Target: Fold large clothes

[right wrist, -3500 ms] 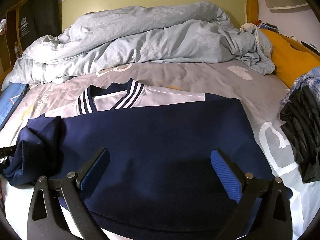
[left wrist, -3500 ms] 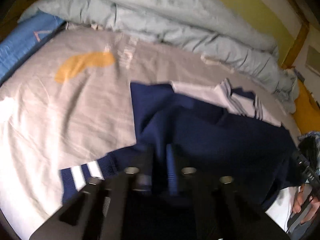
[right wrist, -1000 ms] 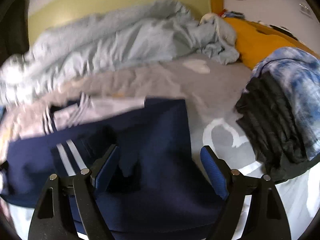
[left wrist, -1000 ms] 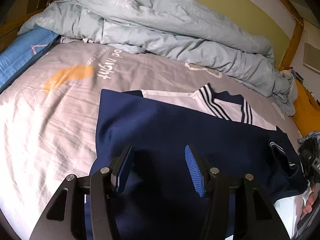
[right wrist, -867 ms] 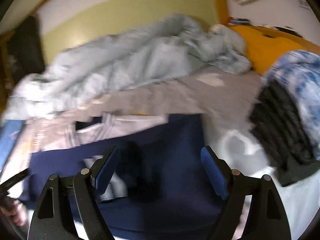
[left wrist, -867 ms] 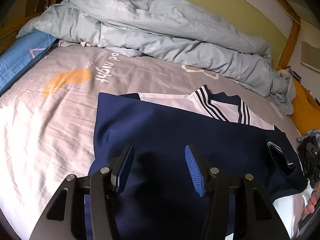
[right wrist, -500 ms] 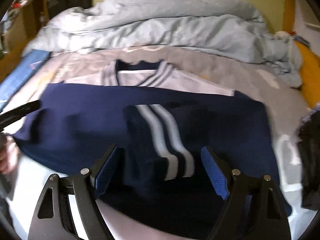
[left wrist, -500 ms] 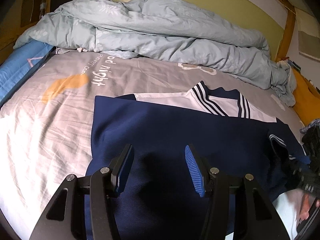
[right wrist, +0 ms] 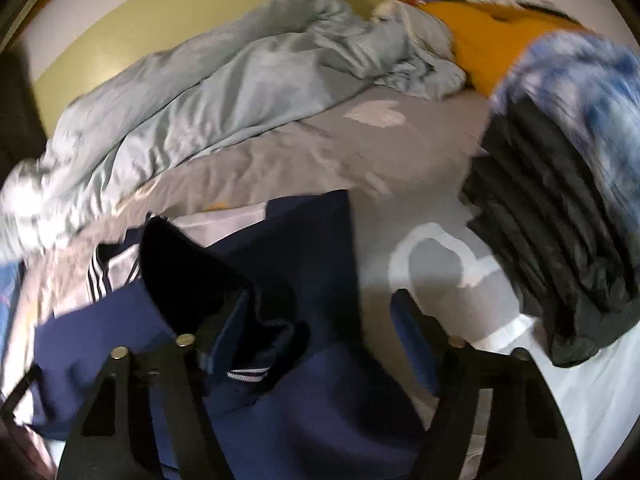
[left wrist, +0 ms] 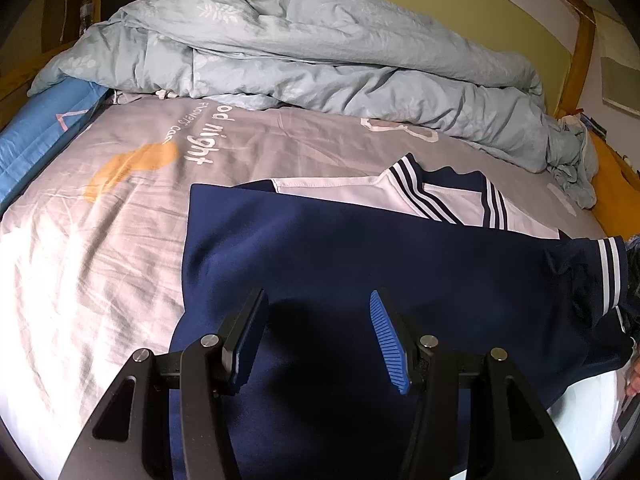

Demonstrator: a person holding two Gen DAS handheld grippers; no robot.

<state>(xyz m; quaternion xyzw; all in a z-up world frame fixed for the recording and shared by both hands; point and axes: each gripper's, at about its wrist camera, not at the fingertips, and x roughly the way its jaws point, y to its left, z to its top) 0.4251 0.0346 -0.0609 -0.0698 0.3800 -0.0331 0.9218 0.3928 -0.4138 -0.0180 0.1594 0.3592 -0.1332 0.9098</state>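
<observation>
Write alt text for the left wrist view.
A navy sweater with a white striped collar lies flat on a grey bedsheet; the open left gripper hovers over it. A crumpled pale blue duvet lies behind.

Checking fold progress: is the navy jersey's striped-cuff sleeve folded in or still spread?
Folded in: the striped cuff lies atop the navy jersey's body.

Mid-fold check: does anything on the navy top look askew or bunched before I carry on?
Yes. The right sleeve of the navy top is rucked up at its striped cuff rather than lying flat. In the right wrist view it bunches between the fingers of the right gripper, whose jaws have just been closing. The rest lies smooth.
</observation>
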